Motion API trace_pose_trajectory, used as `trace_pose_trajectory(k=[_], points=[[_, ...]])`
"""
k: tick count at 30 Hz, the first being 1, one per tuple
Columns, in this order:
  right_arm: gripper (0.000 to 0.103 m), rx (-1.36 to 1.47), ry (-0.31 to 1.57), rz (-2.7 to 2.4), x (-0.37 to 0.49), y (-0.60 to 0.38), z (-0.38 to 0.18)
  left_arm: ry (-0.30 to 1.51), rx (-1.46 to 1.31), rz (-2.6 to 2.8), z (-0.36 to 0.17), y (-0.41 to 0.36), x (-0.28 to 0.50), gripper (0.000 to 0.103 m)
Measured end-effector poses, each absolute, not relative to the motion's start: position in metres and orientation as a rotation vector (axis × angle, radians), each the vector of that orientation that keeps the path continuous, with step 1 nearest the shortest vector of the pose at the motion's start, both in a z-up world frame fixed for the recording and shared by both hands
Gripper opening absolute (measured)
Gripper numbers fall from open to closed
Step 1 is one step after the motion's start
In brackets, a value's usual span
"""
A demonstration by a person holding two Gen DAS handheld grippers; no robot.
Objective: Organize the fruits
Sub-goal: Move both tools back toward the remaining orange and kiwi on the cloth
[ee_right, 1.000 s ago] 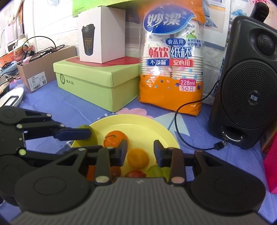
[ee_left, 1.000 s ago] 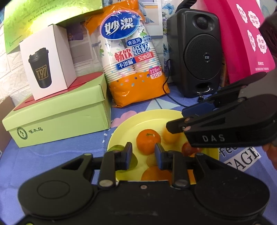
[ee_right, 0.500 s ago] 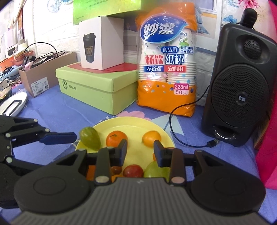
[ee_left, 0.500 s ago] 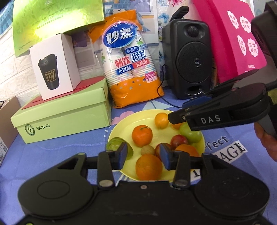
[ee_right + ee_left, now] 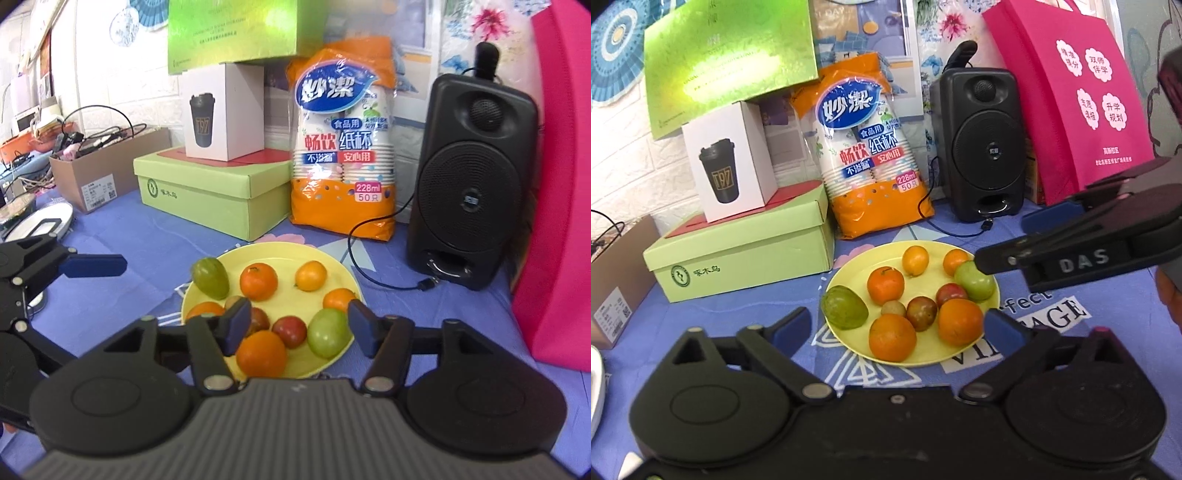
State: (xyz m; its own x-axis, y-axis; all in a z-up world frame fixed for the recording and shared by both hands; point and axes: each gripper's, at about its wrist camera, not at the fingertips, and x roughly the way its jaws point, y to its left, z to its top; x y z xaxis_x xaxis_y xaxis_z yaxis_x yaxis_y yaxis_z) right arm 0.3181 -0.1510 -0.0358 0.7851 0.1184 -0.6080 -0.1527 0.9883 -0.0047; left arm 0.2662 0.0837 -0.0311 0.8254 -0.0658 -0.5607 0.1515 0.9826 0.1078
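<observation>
While both of your grippers hang above the near side of the yellow plate (image 5: 991,295), neither one holds anything. Your left gripper (image 5: 899,326) has its blue-tipped fingers (image 5: 792,326) spread wide and its jaws are opening, with only air between them; the plate and its fruit show through the gap, lower down. Your right gripper (image 5: 297,326) is about half spread, its jaws opening too, and nothing is pressed between its pads (image 5: 360,325).

All the fruit you can see sits on the plate, which rests on the blue patterned tablecloth (image 5: 140,251). A green mango-like fruit (image 5: 844,307) lies at the plate's left rim. A green tomato (image 5: 328,331) sits on the right side, with a red tomato (image 5: 290,330) just beside it. Oranges are scattered around: one large orange (image 5: 892,336) at the near edge, another orange (image 5: 959,321) next to it, a tangerine (image 5: 885,284) toward the middle. A small yellow-orange citrus (image 5: 915,259) sits at the far side.

Behind the plate stand a green shoebox (image 5: 746,254) with a white cup box (image 5: 733,173) on top, a pack of paper cups (image 5: 871,155) and a black speaker (image 5: 982,144). A pink bag (image 5: 1071,92) leans at the right.
</observation>
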Motion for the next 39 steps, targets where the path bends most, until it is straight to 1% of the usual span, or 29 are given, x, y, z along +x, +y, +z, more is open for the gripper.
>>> trace_pose_trajectory(k=[2, 7, 18, 24, 39], points=[[0.064, -0.043, 0.645, 0.142, 0.306, -0.153, -0.034, 0.588, 0.148, -0.119, -0.030, 0.082, 0.258, 0.103], [0.064, -0.015, 0.643, 0.135, 0.273, -0.159, -0.038, 0.594, 0.134, -0.131, -0.030, 0.080, 0.237, 0.103], [0.064, 0.004, 0.713, 0.117, 0.217, -0.160, -0.078, 0.634, 0.116, -0.149, -0.049, 0.074, 0.201, 0.103], [0.064, -0.049, 0.731, 0.130, 0.206, -0.148, -0.095, 0.651, 0.125, -0.134, -0.058, 0.076, 0.196, 0.103], [0.064, -0.055, 0.755, 0.139, 0.212, -0.141, -0.103, 0.676, 0.109, -0.123, -0.065, 0.082, 0.197, 0.103]])
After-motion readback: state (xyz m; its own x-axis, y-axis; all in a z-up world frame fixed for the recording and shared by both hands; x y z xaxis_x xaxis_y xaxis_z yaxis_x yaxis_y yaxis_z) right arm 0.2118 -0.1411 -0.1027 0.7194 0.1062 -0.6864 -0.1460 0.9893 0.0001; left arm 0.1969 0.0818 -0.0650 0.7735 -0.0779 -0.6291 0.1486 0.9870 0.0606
